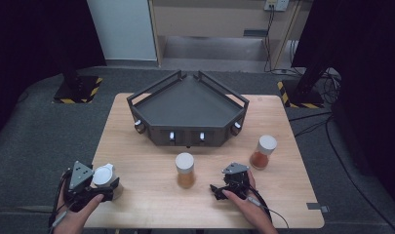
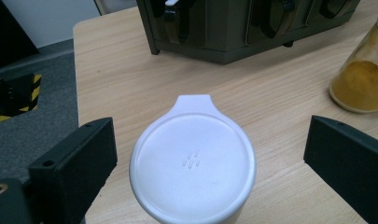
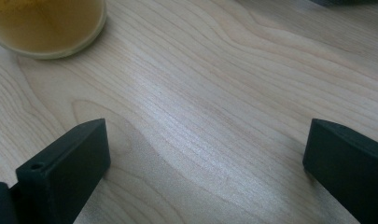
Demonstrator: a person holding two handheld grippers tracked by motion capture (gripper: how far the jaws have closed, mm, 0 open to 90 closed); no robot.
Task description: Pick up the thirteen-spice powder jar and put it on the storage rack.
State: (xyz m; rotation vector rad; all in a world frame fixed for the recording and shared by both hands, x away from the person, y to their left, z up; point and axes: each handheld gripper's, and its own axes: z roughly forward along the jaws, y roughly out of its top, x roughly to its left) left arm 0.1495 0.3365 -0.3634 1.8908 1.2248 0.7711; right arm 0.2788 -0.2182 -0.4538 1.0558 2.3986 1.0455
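Jar with the white tabbed lid [image 2: 192, 161] sat at the near-left corner of the surface [image 1: 136, 156], directly between the jaws of the left hand-held gripper [image 1: 103, 187]. In the left gripper view both black jaws stood wide apart with a clear gap on each side of the lid, so it was open and not touching the jar; the lid's tab pointed away from the gripper toward the dark corner tray [image 1: 187, 109]. Left hand [image 1: 75, 214] held that gripper from below. Right hand-held gripper [image 1: 219, 191] was near the front edge right of centre, also open: the right gripper view showed its jaws spread over bare wood with nothing between them. Second jar, orange powder and white cap [image 1: 185, 170], stood just left of the right gripper, apart from it; its base showed at the top-left corner of the right gripper view. Third jar with reddish contents [image 1: 262, 152] stood farther right, beyond that gripper. Tray sat at the far middle of the surface, well apart from all three jars.
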